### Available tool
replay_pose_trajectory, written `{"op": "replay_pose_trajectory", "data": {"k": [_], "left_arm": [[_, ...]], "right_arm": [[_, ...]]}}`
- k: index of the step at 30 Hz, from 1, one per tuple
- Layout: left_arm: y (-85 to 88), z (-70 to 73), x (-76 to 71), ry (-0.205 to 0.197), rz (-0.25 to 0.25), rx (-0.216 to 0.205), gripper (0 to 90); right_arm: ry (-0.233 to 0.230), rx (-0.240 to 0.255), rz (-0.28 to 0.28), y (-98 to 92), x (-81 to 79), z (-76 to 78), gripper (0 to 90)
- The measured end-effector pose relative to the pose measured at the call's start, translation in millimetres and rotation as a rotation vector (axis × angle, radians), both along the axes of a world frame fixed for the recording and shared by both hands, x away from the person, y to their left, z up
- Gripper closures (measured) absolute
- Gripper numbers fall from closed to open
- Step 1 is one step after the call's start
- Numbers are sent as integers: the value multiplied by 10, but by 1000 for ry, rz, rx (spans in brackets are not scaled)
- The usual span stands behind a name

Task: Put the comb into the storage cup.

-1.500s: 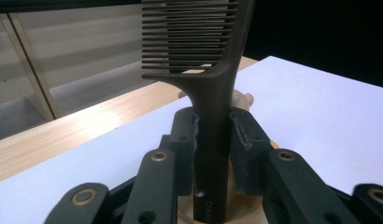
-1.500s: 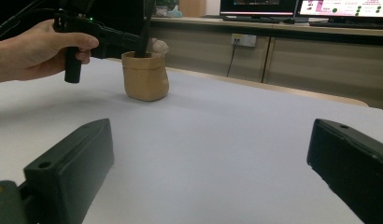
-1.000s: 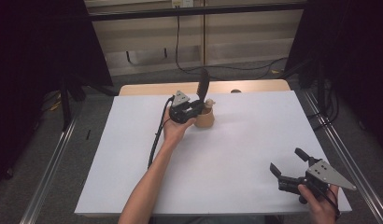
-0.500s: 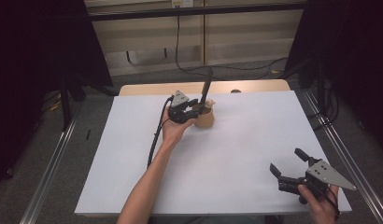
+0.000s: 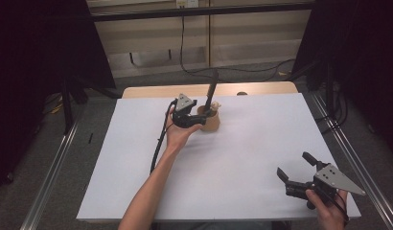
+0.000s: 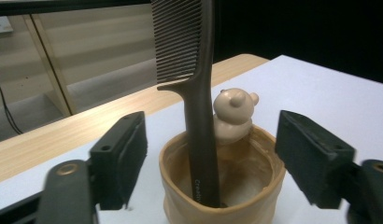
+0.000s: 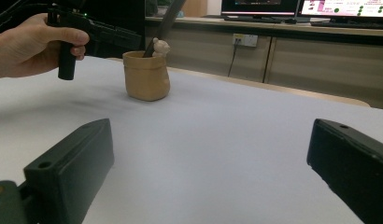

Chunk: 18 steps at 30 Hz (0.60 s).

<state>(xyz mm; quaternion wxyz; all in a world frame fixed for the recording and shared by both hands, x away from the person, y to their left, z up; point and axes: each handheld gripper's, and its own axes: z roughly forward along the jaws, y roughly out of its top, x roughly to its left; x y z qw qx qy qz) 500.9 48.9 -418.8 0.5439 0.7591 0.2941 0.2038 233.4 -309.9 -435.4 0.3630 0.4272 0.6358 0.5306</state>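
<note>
The comb [image 6: 199,93] stands in the cup [image 6: 222,186] between the left tool's [image 6: 213,154] just-opened jaws, untouched.

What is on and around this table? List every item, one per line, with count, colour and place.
Comb: one, dark brown, standing upright in the cup, teeth uppermost.
Cup: one, tan, far middle of the table, small bear figure on its rim.
Table: one, white top, wooden strip along the far edge.
Monitors: two, lit, on the counter in the right gripper view.
Wall socket: one, white, below that counter.
Left gripper: one, black, at the cup, jaws just opened, clear of the comb.
Right gripper: one, black, near right corner, open, empty.
</note>
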Motion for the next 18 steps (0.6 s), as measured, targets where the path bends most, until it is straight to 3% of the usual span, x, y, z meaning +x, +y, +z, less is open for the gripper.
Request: {"op": "replay_pose_trajectory", "data": {"k": [3,5,8,11,12,14,16,18], "left_arm": [[25,28,-16,25,5,-16,181],[30,49,-46,-17,17,30,136],[72,73,-49,13,38,-22,65],[106,85,-54,22,37,-45,39],[124,96,-71,8,20,-22,33],[131,105,-91,2,20,-25,33],[141,123,-109,22,-2,-59,31],[145,146,-129,4,-1,-35,28]], "right_arm": [[1,0,0,1,1,-1,0],[2,4,1,-1,6,-3,0],[8,5,-2,-6,11,-6,0],[5,4,0,-4,10,-8,0],[4,5,-1,-3,11,-8,0],[8,5,-3,-6,11,-7,0],[9,5,-4,-6,11,-8,0],[8,5,-3,-4,13,-9,1]]}}
